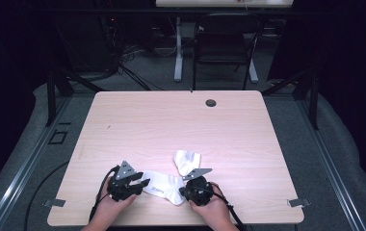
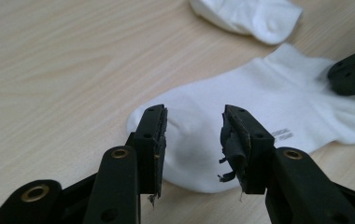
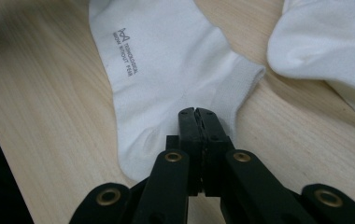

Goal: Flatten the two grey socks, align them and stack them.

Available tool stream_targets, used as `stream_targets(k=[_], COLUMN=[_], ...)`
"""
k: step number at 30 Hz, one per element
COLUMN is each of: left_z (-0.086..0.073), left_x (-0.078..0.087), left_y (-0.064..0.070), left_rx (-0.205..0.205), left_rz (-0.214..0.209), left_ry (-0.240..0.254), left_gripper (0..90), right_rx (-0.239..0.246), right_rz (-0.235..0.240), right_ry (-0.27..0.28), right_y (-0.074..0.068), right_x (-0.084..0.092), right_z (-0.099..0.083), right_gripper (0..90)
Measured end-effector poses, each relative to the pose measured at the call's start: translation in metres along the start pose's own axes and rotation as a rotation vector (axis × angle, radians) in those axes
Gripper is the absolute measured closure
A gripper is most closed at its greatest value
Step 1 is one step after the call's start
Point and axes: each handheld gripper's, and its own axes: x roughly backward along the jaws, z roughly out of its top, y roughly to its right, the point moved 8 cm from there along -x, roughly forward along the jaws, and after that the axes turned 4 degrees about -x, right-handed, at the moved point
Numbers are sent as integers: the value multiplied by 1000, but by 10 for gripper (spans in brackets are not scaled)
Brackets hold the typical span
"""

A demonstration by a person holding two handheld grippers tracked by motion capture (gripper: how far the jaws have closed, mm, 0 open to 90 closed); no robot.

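Observation:
A flat white sock (image 1: 162,185) (image 2: 269,102) (image 3: 161,60) with small grey print lies near the table's front edge. A second, crumpled white sock (image 1: 187,161) (image 2: 250,16) (image 3: 330,42) sits just behind it. My left gripper (image 1: 140,183) (image 2: 194,126) is open, its jaws straddling the flat sock's rounded left end. My right gripper (image 1: 183,190) (image 3: 197,114) is shut at the sock's other end, with creases in the fabric running toward its closed tips. The right gripper (image 2: 353,70) also shows at the left gripper view's right edge, resting on the sock.
The wooden table (image 1: 171,125) has a round cable grommet (image 1: 211,103) near its far edge. A black chair (image 1: 224,43) and a desk leg stand beyond it. Dark curtains and floor rails flank the table.

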Motion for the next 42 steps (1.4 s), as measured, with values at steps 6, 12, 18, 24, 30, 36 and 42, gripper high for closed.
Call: stream_targets(k=[6, 12, 18, 24, 30, 36, 42], left_z=[-8, -10, -11, -12, -2, 4, 4], left_x=[-12, -9, -6, -4, 1, 7, 9], left_y=[11, 30, 48, 59, 52, 35, 19], left_rx=[-23, -14, -12, -22, 6, 33, 60], left_rz=[-27, -69, -94, -103, -106, -77, -54], left_ry=[-53, -62, -75, -75, -29, 4, 17], left_gripper=[585, 570, 572, 572, 564, 559, 554], right_rx=[0, -22, -44, -56, -67, -50, -37], right_rz=[-7, -22, -43, -50, -55, -76, -130], right_ry=[-17, -11, -13, -18, 64, 132, 116], right_y=[5, 12, 23, 28, 28, 29, 34], right_x=[7, 15, 26, 32, 40, 29, 0], right_z=[-5, -12, -21, -26, -7, 27, 47], right_gripper=[900, 900, 900, 898, 836, 784, 742])
